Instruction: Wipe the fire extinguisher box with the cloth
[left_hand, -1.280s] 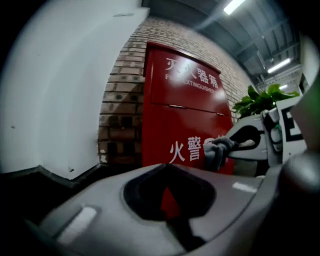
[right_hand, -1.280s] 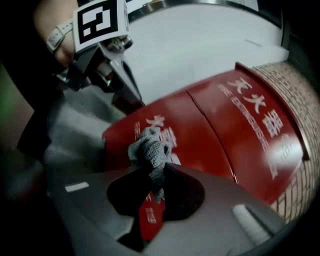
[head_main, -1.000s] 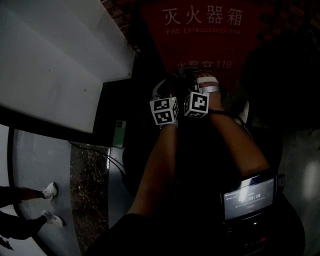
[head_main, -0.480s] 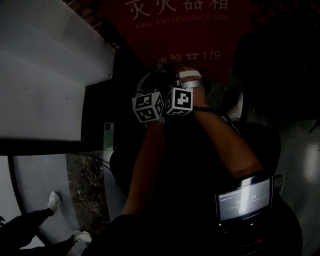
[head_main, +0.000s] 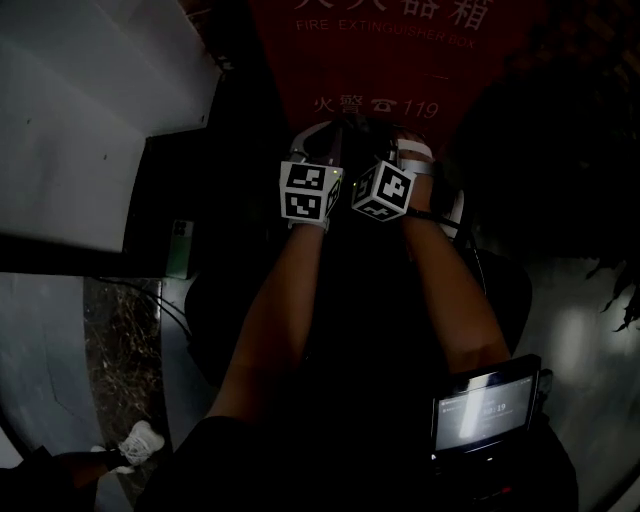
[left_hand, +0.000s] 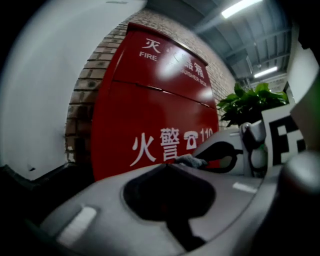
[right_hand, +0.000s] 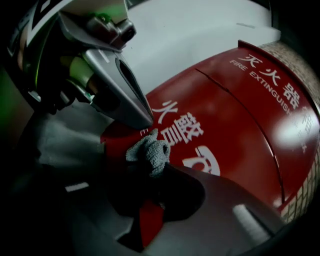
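Cloth: a small grey knitted wad (right_hand: 148, 152), bunched at the tips of the right gripper (right_hand: 155, 167), whose jaws are closed on it
Cloth and box: the wad sits right in front of the white characters low on the red front; whether it is touching the paint I can't quite tell from here
Fire extinguisher box: a tall red cabinet (left_hand: 155, 110) with white lettering, standing against a brick wall (left_hand: 82, 95), with a plain white wall (left_hand: 45, 75) to its left
Left gripper: (left_hand: 165, 167) held close beside the right one, pointing at the same lower panel; its jaws are together with nothing between them
Arms: both forearms reach out side by side, the two marker cubes nearly touching in the head view
Plant: green leaves (left_hand: 250, 102) to the right of the box
Screen: a lit device (head_main: 485, 405) at the person's waist
Floor: a white shoe (head_main: 135, 440) at the lower left
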